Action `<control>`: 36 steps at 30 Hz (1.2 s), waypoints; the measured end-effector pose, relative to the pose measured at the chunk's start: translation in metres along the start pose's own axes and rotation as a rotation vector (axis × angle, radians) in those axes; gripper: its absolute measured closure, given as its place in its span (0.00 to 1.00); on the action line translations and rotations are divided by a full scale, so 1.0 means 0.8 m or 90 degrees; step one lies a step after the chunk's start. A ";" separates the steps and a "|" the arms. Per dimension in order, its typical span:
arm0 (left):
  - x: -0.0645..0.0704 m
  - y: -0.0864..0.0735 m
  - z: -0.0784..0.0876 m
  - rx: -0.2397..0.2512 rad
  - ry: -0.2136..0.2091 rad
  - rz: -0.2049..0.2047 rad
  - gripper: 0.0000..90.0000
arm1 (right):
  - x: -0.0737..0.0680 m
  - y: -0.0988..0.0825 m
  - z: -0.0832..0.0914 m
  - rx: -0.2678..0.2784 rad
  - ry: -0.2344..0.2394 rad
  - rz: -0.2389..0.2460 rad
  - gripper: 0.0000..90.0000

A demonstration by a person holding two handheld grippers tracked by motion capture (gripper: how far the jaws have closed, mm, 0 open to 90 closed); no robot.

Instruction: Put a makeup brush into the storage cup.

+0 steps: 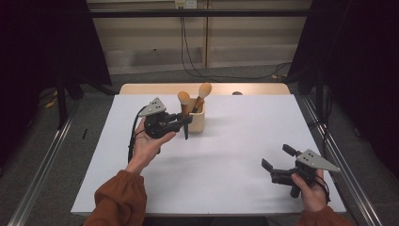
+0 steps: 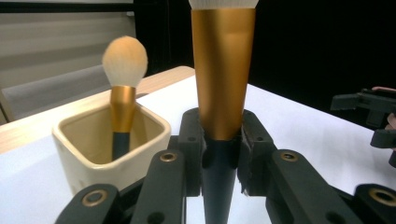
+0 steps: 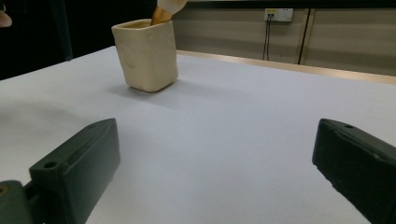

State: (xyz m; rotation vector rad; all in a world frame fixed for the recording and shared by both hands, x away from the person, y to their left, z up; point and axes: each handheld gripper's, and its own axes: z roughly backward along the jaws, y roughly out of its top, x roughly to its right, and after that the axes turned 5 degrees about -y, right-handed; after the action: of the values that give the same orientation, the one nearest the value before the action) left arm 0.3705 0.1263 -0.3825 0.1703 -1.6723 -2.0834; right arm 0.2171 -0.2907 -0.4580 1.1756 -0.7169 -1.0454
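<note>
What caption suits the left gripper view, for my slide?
Left gripper clamps a gold-ferruled makeup brush upright beside the cream cup.

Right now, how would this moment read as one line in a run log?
left gripper: shut on makeup brush, upright | cup: holds second brush | right gripper: open, empty

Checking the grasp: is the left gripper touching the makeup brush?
Touching: the left gripper view shows the left gripper clamped on the makeup brush.

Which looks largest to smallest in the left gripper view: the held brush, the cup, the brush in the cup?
1. Held brush, though it is nearest the camera, so its size is exaggerated.
2. Cup.
3. Brush in the cup.
</note>
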 end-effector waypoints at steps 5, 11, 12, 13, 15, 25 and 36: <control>-0.008 0.009 0.006 0.007 0.008 0.003 0.83 | 0.002 -0.002 0.007 0.002 0.000 -0.004 0.00; -0.014 0.024 0.009 0.010 0.019 0.002 0.83 | 0.004 -0.004 0.010 0.002 -0.005 0.001 0.00; -0.015 0.026 0.009 0.011 0.022 0.001 0.83 | 0.003 -0.004 0.010 0.001 -0.004 -0.002 0.00; -0.016 0.029 0.009 0.012 0.021 0.001 0.83 | 0.002 -0.005 0.010 0.001 -0.001 0.000 0.00; -0.019 0.036 0.010 0.012 0.026 -0.002 0.83 | 0.002 -0.005 0.010 0.000 -0.001 0.004 0.00; -0.036 0.061 0.000 0.025 0.045 0.003 0.83 | 0.003 -0.007 0.011 0.000 0.002 0.016 0.00; -0.053 0.077 -0.019 0.034 0.068 -0.002 0.83 | 0.002 -0.008 0.011 0.004 0.009 0.015 0.00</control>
State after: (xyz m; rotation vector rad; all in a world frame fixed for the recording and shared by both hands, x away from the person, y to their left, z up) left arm 0.4306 0.1208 -0.3361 0.2955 -1.6663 -1.9957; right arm 0.2079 -0.2961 -0.4618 1.1757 -0.7226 -1.0148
